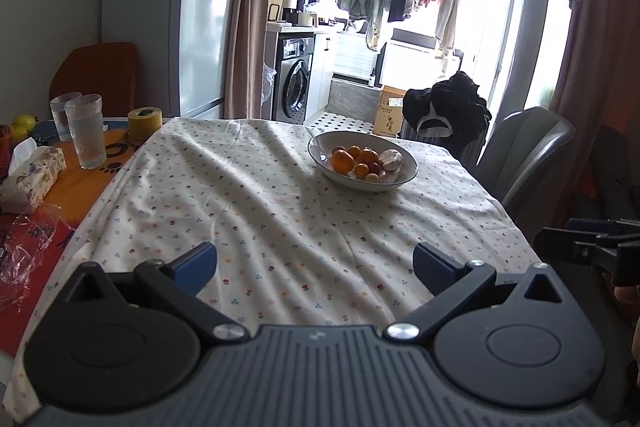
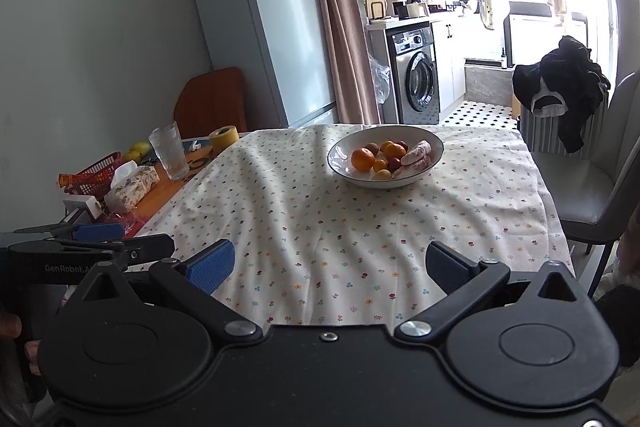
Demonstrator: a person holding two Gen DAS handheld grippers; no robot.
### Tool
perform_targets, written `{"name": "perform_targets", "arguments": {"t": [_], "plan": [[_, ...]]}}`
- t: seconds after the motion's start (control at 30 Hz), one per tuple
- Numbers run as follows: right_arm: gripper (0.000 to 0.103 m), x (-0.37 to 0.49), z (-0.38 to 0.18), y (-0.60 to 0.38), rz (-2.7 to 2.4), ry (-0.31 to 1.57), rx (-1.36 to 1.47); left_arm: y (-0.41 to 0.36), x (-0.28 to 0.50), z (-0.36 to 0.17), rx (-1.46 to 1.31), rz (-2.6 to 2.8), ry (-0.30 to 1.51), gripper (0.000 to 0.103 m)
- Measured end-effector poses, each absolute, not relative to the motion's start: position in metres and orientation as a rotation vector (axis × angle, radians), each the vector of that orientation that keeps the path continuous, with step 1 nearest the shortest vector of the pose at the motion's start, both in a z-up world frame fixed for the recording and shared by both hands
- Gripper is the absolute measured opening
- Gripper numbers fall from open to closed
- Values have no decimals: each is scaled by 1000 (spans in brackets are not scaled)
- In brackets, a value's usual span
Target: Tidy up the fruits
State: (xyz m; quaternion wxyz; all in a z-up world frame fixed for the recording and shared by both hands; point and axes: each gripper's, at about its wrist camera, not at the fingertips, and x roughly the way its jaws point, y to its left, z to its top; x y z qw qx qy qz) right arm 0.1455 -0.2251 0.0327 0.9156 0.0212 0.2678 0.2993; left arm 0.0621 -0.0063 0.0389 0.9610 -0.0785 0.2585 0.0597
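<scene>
Both claws wide, empty: left claw (image 1: 314, 263), right claw (image 2: 330, 265), low over the near tabletop (image 2: 320, 227). Fruit sits in the bowl (image 2: 340, 157) at the far side, w/ an orange (image 2: 362, 159) at its left, well apart from both.

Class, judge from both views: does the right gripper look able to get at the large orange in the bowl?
Probably yes: the right gripper is open, only bare tablecloth lies before the bowl, and the orange sits uncovered.
</scene>
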Motion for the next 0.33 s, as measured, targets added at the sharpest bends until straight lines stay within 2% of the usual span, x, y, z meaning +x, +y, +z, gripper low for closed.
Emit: {"name": "perform_targets", "arguments": {"t": [0.33], "plan": [[103,148,32,-223,605,560,36,-1,62,41,-160,118,526,103]]}}
